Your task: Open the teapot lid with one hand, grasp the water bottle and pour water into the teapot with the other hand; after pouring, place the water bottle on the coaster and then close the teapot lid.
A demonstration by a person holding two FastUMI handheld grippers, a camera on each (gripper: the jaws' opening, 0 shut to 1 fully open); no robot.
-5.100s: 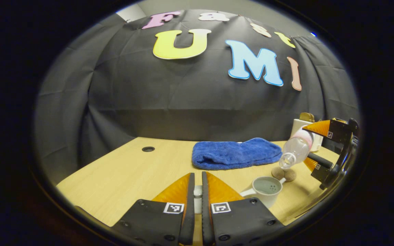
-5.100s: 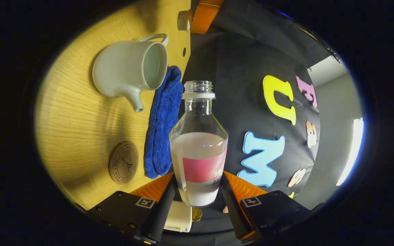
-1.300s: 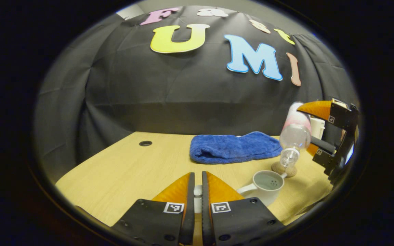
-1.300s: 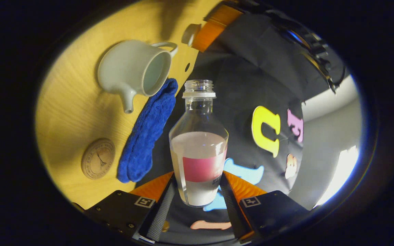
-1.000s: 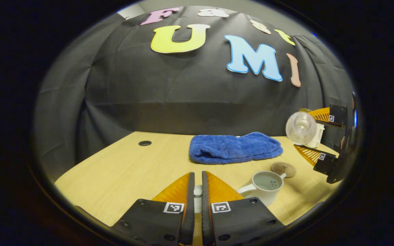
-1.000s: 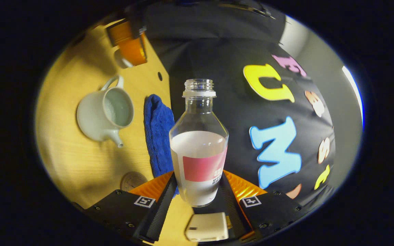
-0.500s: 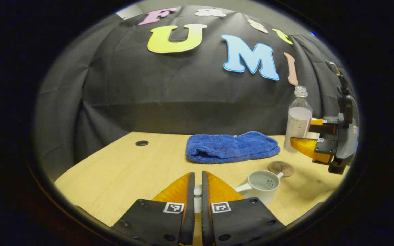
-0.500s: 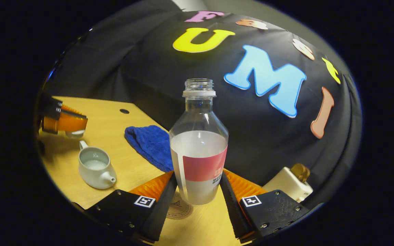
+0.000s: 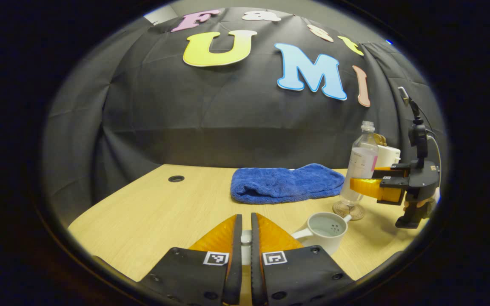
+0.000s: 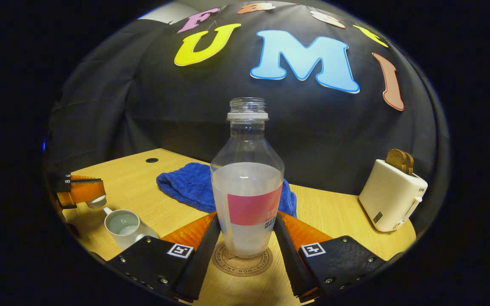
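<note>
The clear water bottle (image 10: 247,187) with a pink label stands upright and uncapped on the round coaster (image 10: 241,260), about half full. My right gripper (image 10: 245,238) is shut on its lower body; the same right gripper (image 9: 360,180) appears at the far right of the left gripper view, around the bottle (image 9: 362,161). The white teapot (image 9: 326,229) sits open with water inside, just left of the coaster (image 9: 349,210). My left gripper (image 9: 246,221) is shut on the teapot lid (image 9: 246,244), held off to the teapot's left. The right gripper view also shows the left gripper (image 10: 99,189), the lid (image 10: 97,201) and the teapot (image 10: 123,227).
A folded blue towel (image 9: 285,185) lies behind the teapot. A white toaster (image 10: 391,195) with toast stands at the back right. The wooden table (image 9: 155,208) has a cable hole (image 9: 176,178) far left. A hand (image 9: 417,204) holds the right gripper.
The bottle swung from tilted over the teapot to upright and came down onto the coaster, with the right gripper still on it. My left gripper and the lid stayed put.
</note>
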